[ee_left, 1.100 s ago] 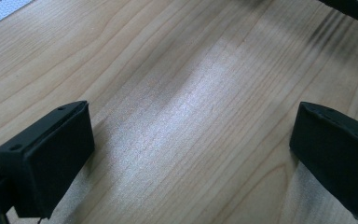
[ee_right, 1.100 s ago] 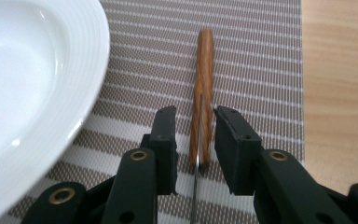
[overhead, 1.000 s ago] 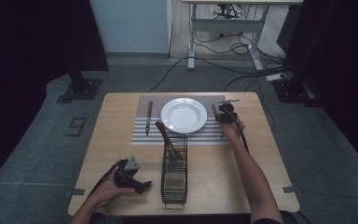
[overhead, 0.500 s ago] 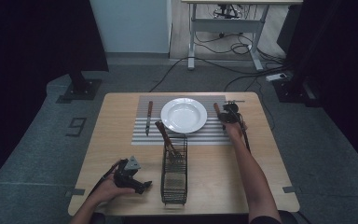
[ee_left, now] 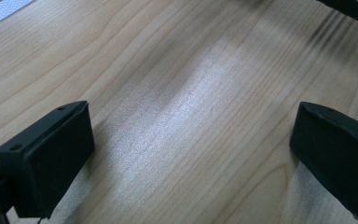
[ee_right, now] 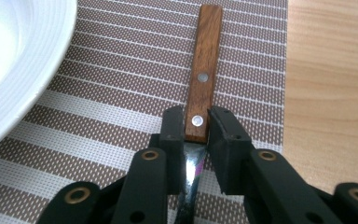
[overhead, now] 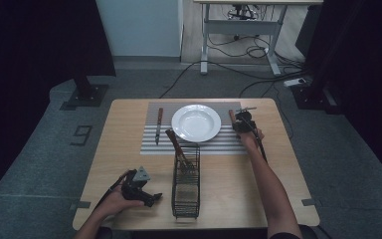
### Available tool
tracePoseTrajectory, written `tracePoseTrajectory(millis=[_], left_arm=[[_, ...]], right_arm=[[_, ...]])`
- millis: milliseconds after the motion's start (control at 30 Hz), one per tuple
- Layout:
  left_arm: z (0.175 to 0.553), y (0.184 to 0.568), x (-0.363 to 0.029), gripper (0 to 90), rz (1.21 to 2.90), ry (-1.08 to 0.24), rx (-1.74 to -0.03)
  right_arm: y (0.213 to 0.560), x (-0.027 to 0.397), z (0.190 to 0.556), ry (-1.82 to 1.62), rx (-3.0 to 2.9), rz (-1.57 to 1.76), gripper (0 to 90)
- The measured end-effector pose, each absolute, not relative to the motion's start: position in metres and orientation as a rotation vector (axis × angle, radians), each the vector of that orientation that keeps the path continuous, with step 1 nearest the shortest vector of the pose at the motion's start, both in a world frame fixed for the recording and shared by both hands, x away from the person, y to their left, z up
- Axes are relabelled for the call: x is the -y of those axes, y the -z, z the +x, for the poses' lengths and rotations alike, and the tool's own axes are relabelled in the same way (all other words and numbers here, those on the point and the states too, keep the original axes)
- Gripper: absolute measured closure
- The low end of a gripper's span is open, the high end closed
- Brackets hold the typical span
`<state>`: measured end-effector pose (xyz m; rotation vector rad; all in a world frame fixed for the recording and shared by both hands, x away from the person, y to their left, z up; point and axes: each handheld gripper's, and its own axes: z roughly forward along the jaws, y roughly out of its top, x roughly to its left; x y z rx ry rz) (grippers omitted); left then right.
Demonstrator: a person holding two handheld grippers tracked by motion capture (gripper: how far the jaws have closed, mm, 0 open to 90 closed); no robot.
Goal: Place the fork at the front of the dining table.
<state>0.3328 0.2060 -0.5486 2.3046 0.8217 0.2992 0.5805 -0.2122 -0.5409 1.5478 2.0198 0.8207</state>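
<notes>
Nearest us, our left gripper (overhead: 138, 188) rests low on the bare table (overhead: 129, 149) at its near left, just beside the wire basket (overhead: 185, 185). In the left gripper view its jaws stand wide apart with nothing but wood grain between them; a corner of the basket (ee_left: 354, 9) shows at the top right.

The basket stands mid-table, and a wooden-handled utensil (overhead: 175, 144) leans out of its far end.

Farther off, our right gripper (overhead: 242, 121) sits over the right edge of the striped mat (overhead: 151, 144), just right of the white plate (overhead: 196, 122). Its jaws have just been closing a little, and in the right gripper view our right gripper (ee_right: 196, 125) pinches a piece of cutlery (ee_right: 203, 74) at the near end of its wooden handle, where the metal begins. The handle lies flat on the mat (ee_right: 121, 93), pointing away, near the plate (ee_right: 18, 60) but apart from it.

A knife (overhead: 159, 123) lies on the mat left of the plate.
</notes>
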Motion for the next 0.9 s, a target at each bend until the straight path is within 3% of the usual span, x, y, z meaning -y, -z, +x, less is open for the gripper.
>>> tracePoseTrajectory(millis=[567,667,900], left_arm=[[0.333,0.549,-0.206,0.0,2.304,-0.298,-0.821],[0.333,0.549,-0.206,0.0,2.305,-0.299,-0.821],[0.333,0.549,-0.206,0.0,2.305,-0.299,-0.821]], right_arm=[[0.542,0.209,0.596,-0.868,-1.947,1.642,76.4],[0.541,0.210,0.594,-0.893,-1.959,1.645,65.9],[0.533,0.215,0.580,-0.985,-1.963,1.627,58.6]])
